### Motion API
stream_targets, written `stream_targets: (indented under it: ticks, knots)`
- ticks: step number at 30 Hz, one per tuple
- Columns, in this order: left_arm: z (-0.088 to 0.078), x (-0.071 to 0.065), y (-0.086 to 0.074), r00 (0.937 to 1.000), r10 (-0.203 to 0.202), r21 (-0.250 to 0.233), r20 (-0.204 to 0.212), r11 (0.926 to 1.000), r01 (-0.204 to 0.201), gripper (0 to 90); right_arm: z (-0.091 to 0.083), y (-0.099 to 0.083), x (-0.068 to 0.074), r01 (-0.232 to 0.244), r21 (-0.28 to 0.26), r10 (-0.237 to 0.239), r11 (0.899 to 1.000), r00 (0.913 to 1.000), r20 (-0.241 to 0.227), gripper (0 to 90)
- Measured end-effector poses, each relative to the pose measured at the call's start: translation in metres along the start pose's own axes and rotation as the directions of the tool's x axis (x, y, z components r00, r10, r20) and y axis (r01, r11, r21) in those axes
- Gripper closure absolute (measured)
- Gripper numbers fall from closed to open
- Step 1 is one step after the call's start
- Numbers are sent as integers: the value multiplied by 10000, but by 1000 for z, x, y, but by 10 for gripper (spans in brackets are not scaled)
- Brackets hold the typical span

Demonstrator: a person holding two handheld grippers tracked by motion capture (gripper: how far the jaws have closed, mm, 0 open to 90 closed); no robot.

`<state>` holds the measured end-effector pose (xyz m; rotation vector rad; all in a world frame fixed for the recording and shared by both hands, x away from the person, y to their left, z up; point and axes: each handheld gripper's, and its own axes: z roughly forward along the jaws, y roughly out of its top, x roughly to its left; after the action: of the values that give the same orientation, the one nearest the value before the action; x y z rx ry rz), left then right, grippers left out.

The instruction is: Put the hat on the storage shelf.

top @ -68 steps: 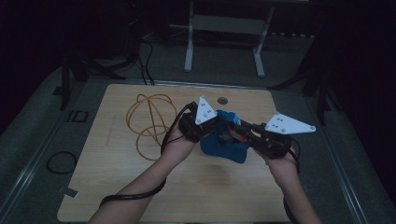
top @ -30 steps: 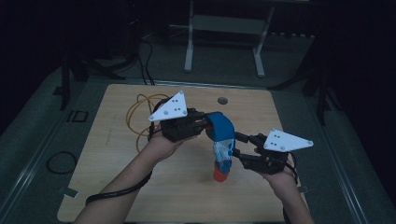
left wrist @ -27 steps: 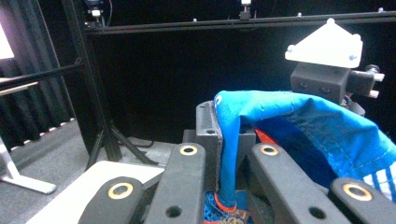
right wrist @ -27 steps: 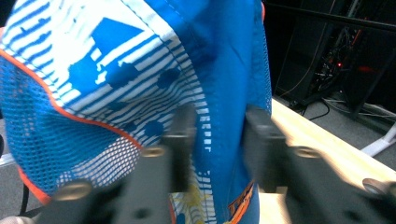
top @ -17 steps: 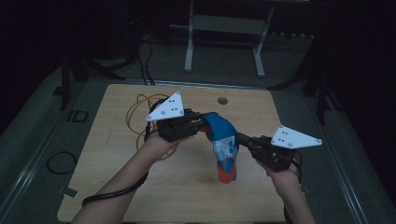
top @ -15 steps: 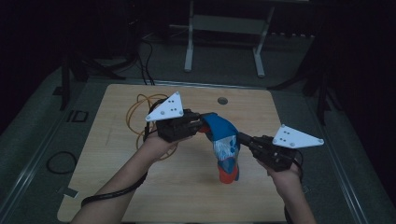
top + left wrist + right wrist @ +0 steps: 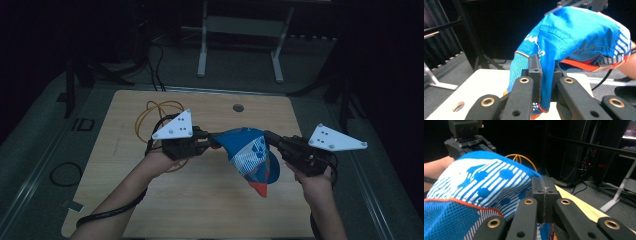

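Cap [image 7: 250,152] – blue fabric with white stripes and orange trim – hangs at centre of the high view, above the bench [image 7: 200,210]. Left gripper [image 7: 216,142] is clamped on its left edge; right gripper [image 7: 267,135] is clamped on its right edge. Orange cable [image 7: 162,107] lies coiled at upper left of the bench.

One blue cap [image 7: 250,154] is hanging between two grippers, the left gripper [image 7: 212,143] and the right gripper [image 7: 270,136]. One orange cable loop [image 7: 161,108] is lying on one wooden table [image 7: 150,200], which is showing one round hole [image 7: 238,107]. One dark ring [image 7: 63,174], possibly a cord, is sitting on the floor.
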<state>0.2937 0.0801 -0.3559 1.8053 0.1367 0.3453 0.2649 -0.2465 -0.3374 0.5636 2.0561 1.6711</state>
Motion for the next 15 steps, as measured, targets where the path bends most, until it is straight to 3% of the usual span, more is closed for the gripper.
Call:
stream_targets:
  ticks: [2,7,12,15]
  knots:
    - [-1,-1,0,10000,-48,146,-1,9999,48,829,1,0,1,-40,68,41,10000,10000,-51,900]
    - [-5,-4,-1,9999,-100,636,-129,9979,108,643,2,0,-1,-144,38,144,9999,9999,-6,900]
    - [-16,-6,-7,9972,-135,1017,-732,9946,210,548,3,1,-3,-114,48,113,9999,9999,64,900]
    - [-27,-5,-13,9922,-577,855,-1107,9941,674,476,5,1,-4,-78,114,76,9999,9998,161,900]
